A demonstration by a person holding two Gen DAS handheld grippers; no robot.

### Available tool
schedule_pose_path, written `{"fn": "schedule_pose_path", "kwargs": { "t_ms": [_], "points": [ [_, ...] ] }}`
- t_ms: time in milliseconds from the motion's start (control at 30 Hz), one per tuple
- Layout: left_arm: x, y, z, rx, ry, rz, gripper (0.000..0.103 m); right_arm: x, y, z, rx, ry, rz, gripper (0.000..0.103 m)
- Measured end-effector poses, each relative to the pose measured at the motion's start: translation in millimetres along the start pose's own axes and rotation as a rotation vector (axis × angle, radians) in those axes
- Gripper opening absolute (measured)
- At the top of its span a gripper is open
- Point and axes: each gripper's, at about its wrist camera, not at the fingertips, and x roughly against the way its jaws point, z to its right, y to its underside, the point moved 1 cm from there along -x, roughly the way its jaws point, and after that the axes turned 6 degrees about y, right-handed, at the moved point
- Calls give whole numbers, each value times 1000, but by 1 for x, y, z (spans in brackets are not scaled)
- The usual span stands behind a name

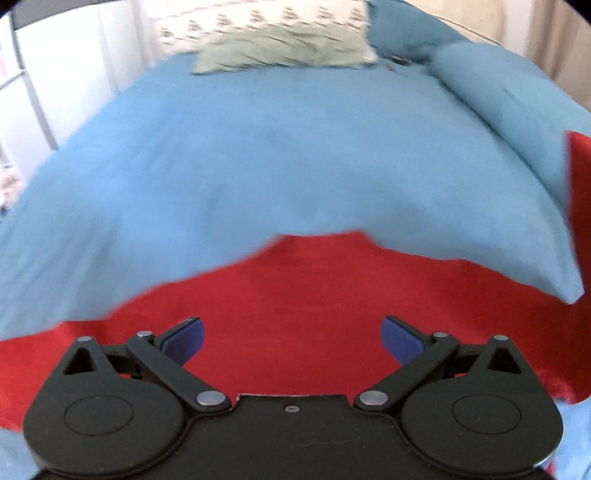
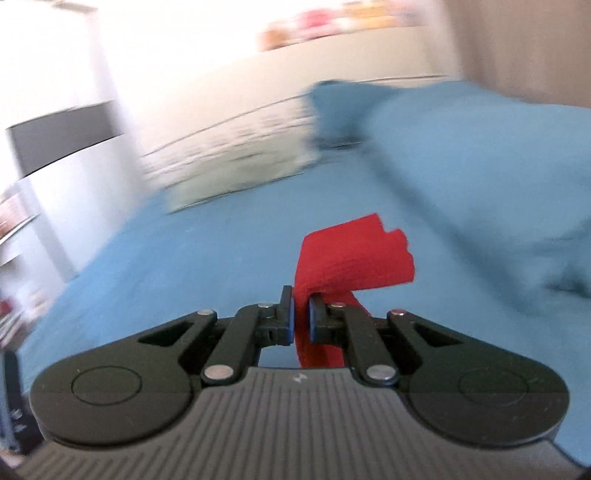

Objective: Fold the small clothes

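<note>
A red garment (image 1: 295,295) lies spread on the blue bedspread (image 1: 258,147) right in front of my left gripper (image 1: 291,339), which is open and empty just above it. In the right wrist view, my right gripper (image 2: 301,317) is shut on an edge of the red garment (image 2: 351,258) and holds it lifted above the bedspread (image 2: 184,277). The cloth sticks up past the fingertips and a strip hangs down between the fingers. The view is motion-blurred.
A pale green garment (image 1: 280,51) and a white patterned pillow (image 1: 258,18) lie at the far end of the bed. A blue pillow (image 1: 498,92) sits at the right. White furniture (image 2: 55,129) stands left of the bed.
</note>
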Motion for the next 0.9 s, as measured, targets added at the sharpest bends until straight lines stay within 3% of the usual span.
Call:
{"fn": "schedule_pose_path", "kwargs": {
  "t_ms": [100,200,367,500,533,567,667,900],
  "points": [
    [9,10,-48,42,-71,1,103,-25,35,-74,106,-129,-51,22],
    [6,23,-90,124,-67,-25,103,-56,91,-138,243,-207,-146,22],
    [-5,47,-126,207,-51,-66,103,-76,171,-186,470,-243,-282,22],
    [-1,52,-124,219,-28,-79,103,-80,191,-198,532,-244,-311,26],
    [-1,50,-122,219,-17,-81,103,-75,195,-191,536,-248,-307,32],
    [0,47,-120,217,-7,-81,103,-74,195,-186,543,-254,-310,48],
    [3,44,-114,197,25,-72,103,-57,198,-179,585,-258,-281,76],
    [-11,30,-59,120,137,-147,103,-29,170,-126,587,-170,-343,77]
  ]
}}
